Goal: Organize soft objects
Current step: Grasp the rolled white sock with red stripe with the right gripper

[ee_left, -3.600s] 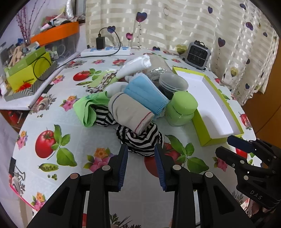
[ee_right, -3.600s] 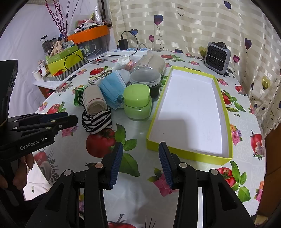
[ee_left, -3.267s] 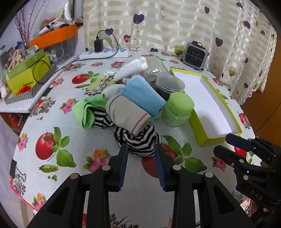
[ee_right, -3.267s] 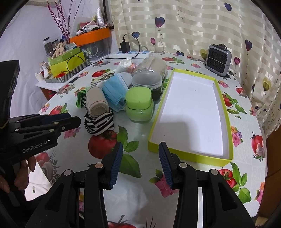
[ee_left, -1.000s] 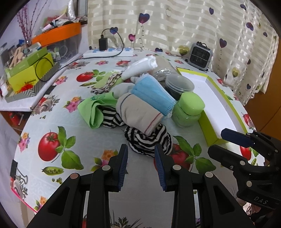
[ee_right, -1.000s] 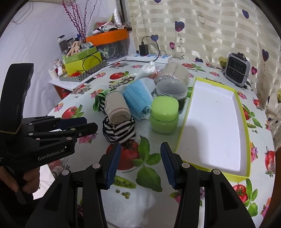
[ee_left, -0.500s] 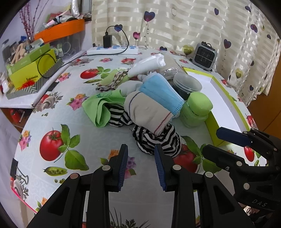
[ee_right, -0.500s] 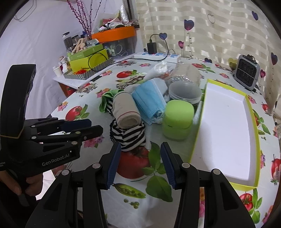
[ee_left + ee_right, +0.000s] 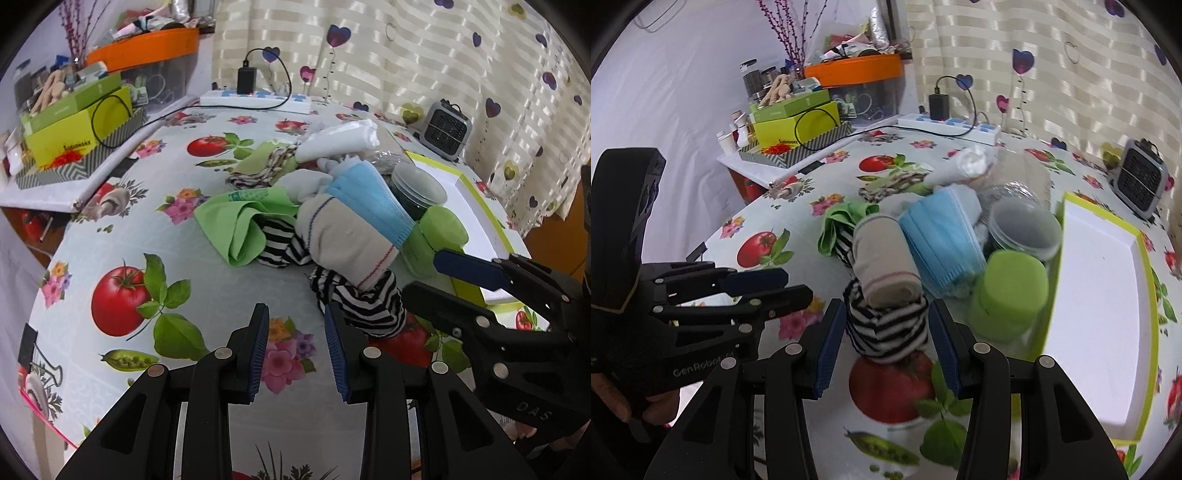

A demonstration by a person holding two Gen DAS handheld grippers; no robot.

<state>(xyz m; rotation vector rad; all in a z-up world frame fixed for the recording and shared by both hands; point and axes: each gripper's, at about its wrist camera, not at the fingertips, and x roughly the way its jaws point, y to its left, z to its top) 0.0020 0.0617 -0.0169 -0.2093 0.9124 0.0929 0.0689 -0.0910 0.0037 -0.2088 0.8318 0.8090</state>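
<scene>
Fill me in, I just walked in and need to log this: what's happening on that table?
A person holds a gripper in each hand over a heap of soft things beside an empty yellow-green tray. The right gripper has its open jaws on either side of a black-and-white striped sock, not yet squeezing it. The left gripper hangs open over bare tablecloth. A beige sock, a stack of blue face masks and a green cloth lie unsorted.

Your right gripper (image 9: 886, 341) has swung left from the yellow-green tray (image 9: 1145, 280) and closed in on the pile, so the striped sock (image 9: 886, 328) now sits between its open pads, seemingly untouched though the frame is blurred, while your left gripper (image 9: 295, 349) has drifted left of that sock.
</scene>
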